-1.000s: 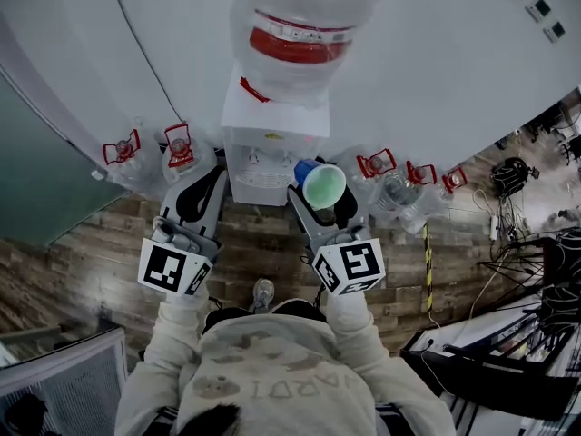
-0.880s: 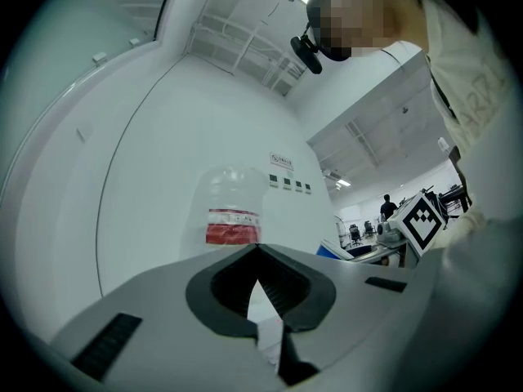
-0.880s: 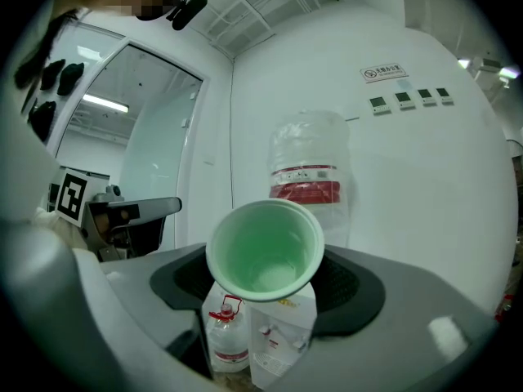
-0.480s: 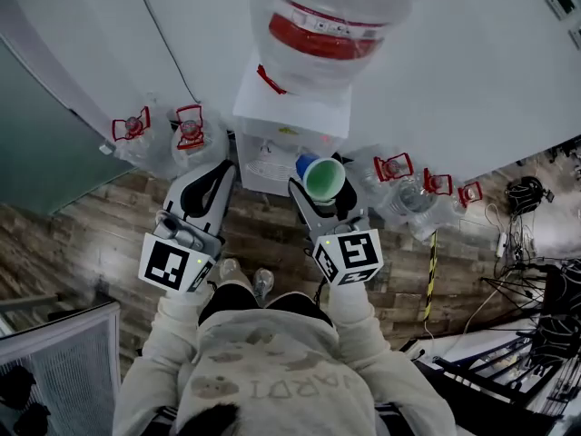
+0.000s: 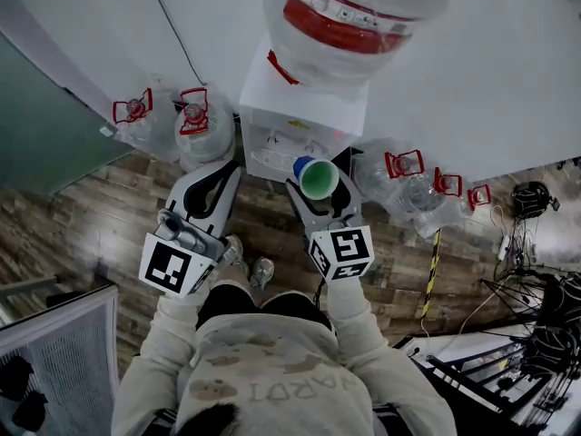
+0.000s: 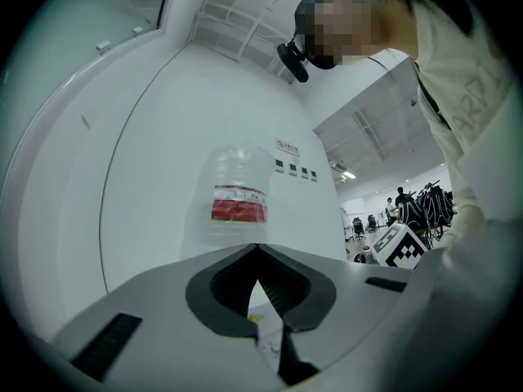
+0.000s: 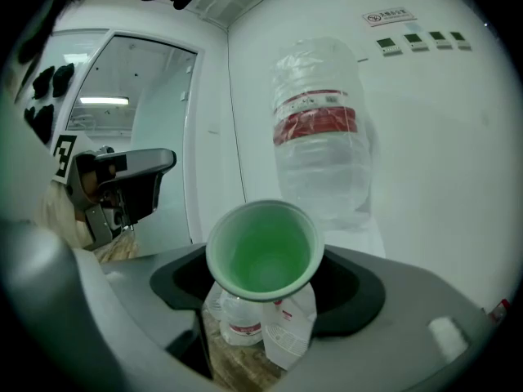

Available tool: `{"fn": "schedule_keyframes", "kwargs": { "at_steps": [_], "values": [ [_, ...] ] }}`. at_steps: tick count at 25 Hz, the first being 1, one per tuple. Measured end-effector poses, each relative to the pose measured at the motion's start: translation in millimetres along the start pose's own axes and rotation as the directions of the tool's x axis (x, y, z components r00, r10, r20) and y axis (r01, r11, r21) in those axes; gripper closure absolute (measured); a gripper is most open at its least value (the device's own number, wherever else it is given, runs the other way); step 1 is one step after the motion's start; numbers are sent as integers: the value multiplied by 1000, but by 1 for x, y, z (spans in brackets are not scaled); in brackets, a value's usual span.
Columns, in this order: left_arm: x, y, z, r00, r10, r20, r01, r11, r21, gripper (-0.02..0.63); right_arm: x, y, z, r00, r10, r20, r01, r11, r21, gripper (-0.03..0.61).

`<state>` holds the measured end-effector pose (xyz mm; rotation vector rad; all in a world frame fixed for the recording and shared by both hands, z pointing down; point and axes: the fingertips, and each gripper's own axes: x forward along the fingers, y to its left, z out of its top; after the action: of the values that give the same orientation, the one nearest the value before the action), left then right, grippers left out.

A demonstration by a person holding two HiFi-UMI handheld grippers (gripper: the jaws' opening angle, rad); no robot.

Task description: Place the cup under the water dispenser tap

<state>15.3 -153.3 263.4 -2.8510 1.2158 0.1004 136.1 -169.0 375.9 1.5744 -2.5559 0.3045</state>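
The white water dispenser [image 5: 304,116] stands against the wall with a big clear bottle [image 5: 363,7] upside down on top. Its taps [image 5: 292,142] and drip grille [image 5: 272,160] face me. My right gripper [image 5: 318,187] is shut on a green cup [image 5: 319,179], held upright just in front of the dispenser's right side, near the taps. In the right gripper view the cup [image 7: 261,256] fills the gap between the jaws of that gripper [image 7: 265,292], hiding the taps. My left gripper [image 5: 232,166] hangs left of the dispenser, shut and empty, and its tips meet in the left gripper view [image 6: 257,251].
Spare water bottles with red handles stand on the wooden floor left [image 5: 193,121] and right [image 5: 404,175] of the dispenser. A yellow-black strip [image 5: 428,271] and cables with stands [image 5: 536,334] lie to the right. A mesh chair [image 5: 54,361] is at lower left.
Both grippers have sunk and come closer to the dispenser. The cup has travelled with the right gripper to the dispenser's front, by the taps.
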Motion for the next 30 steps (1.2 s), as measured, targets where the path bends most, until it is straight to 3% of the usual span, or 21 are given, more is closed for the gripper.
{"fn": "schedule_keyframes", "kwargs": {
  "at_steps": [13, 30],
  "values": [
    [2, 20, -53, 998, -5, -56, 1, 998, -69, 609, 56, -5, -79, 995, 7, -99, -3, 999, 40, 225],
    [-1, 42, -133, 994, 3, -108, -16, 993, -114, 609, 117, -16, -182, 979, 5, -204, -4, 1000, 7, 224]
  ]
}}
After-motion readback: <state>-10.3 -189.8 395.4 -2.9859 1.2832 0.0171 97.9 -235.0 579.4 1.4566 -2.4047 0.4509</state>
